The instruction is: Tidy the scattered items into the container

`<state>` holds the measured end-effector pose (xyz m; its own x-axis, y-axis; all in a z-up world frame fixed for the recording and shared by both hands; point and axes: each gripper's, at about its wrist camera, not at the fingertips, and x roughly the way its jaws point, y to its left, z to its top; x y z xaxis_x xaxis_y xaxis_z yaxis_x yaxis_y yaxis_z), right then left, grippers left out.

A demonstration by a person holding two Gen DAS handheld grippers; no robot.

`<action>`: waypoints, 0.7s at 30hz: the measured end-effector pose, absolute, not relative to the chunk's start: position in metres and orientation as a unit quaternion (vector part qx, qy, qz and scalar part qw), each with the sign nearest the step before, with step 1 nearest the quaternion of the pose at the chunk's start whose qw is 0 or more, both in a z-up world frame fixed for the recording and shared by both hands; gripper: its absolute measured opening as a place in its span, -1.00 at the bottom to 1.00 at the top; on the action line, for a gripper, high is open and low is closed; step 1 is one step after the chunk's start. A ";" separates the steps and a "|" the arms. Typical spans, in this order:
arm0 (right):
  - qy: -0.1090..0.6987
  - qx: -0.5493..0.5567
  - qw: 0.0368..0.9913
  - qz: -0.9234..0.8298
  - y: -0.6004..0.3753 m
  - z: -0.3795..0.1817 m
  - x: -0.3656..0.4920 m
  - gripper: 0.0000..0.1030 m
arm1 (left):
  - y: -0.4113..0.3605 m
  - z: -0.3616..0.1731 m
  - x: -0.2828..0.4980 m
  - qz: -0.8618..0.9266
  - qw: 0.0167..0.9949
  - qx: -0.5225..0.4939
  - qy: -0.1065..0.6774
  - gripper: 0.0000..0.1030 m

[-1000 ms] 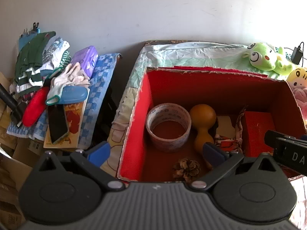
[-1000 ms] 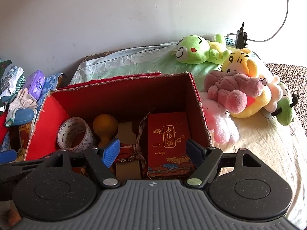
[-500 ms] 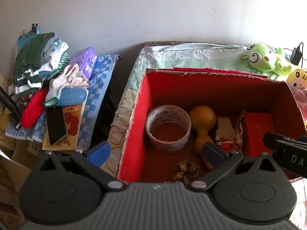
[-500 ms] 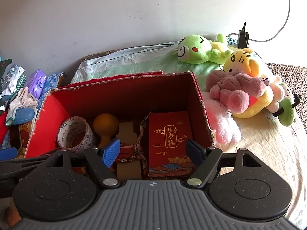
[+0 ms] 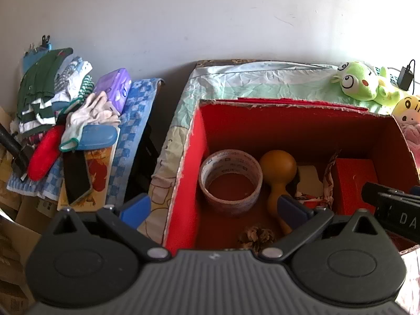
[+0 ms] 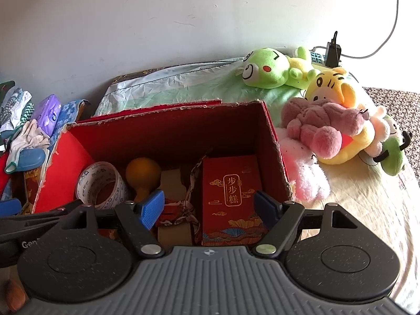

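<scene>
A: Where do the grippers stand?

B: Both hover over the near side of the red cardboard box (image 6: 168, 134), side by side. The left gripper (image 5: 212, 207) has its fingers spread wide with nothing between them; one blue pad (image 5: 136, 208) hangs outside the box's left wall, the other above the floor of the box. The right gripper (image 6: 210, 204) is spread wide as well and holds nothing.

A: What lies in the box?

B: A roll of tape (image 5: 231, 178) at the left, an orange gourd (image 5: 278, 168) just beside it, a pine cone (image 5: 256, 236) nearer the front, a crumpled patterned wrapper (image 6: 181, 207) over a tan card piece, and a red gift carton (image 6: 231, 197) against the right wall.

A: And outside it?

B: Plush toys (image 6: 328, 120) lie heaped on the bed right of the box. To the left sits a separate pile: white gloves (image 5: 92, 113), a blue case (image 5: 97, 136), a purple packet (image 5: 115, 86).
</scene>
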<state>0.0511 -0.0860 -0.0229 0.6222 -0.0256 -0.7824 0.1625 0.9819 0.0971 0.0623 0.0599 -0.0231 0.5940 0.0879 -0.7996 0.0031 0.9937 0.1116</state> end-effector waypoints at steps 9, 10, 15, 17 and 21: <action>0.433 0.072 0.897 -0.053 -0.084 -0.023 0.055 0.51 | 0.064 -0.025 0.064 0.013 0.895 0.040 0.444 0.99; 0.434 0.071 0.897 -0.053 -0.083 -0.023 0.055 0.51 | 0.064 -0.025 0.064 0.013 0.896 0.040 0.443 0.99; 0.435 0.070 0.896 -0.051 -0.081 -0.024 0.055 0.51 | 0.066 -0.027 0.067 0.012 0.895 0.037 0.444 0.99; 0.436 0.069 0.896 -0.052 -0.080 -0.024 0.056 0.51 | 0.067 -0.028 0.068 0.013 0.895 0.038 0.445 0.99; 0.435 0.064 0.896 -0.056 -0.079 -0.023 0.056 0.51 | 0.067 -0.029 0.068 0.011 0.894 0.038 0.446 0.99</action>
<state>0.0562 -0.0792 -0.0230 0.6150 -0.0443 -0.7872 0.1561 0.9855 0.0664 0.0685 0.0670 -0.0285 0.6021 0.0547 -0.7966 0.0139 0.9968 0.0790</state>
